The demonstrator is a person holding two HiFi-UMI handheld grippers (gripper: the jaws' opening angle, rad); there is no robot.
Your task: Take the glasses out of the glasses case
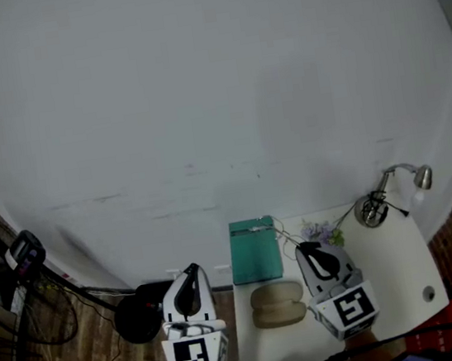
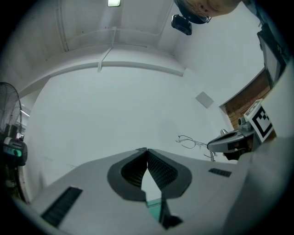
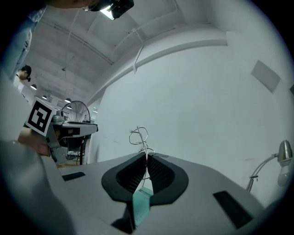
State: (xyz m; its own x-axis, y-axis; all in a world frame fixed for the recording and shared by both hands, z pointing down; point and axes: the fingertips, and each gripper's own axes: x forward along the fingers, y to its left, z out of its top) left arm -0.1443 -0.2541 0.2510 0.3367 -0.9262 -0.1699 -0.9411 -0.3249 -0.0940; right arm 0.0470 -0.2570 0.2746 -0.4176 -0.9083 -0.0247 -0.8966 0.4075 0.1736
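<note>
My right gripper (image 3: 147, 155) is shut on thin wire-framed glasses (image 3: 139, 135), whose frame sticks up past the fingertips. In the head view it (image 1: 305, 249) hangs above the white table (image 1: 389, 269), and the glasses (image 1: 286, 234) show only as a faint wire at its tip. The beige glasses case (image 1: 277, 303) lies on the table between the two grippers, lid down. To the left of the case, my left gripper (image 1: 192, 272) is raised, its jaws (image 2: 147, 150) together with nothing in them. From its view the glasses (image 2: 188, 142) hang off the right gripper (image 2: 215, 145).
A teal box (image 1: 254, 251) stands behind the case. Purple flowers (image 1: 321, 231) and a chrome desk lamp (image 1: 394, 189) are at the table's back right. A black fan (image 1: 136, 313) and cables sit on the wooden floor to the left. A pale wall fills the rest.
</note>
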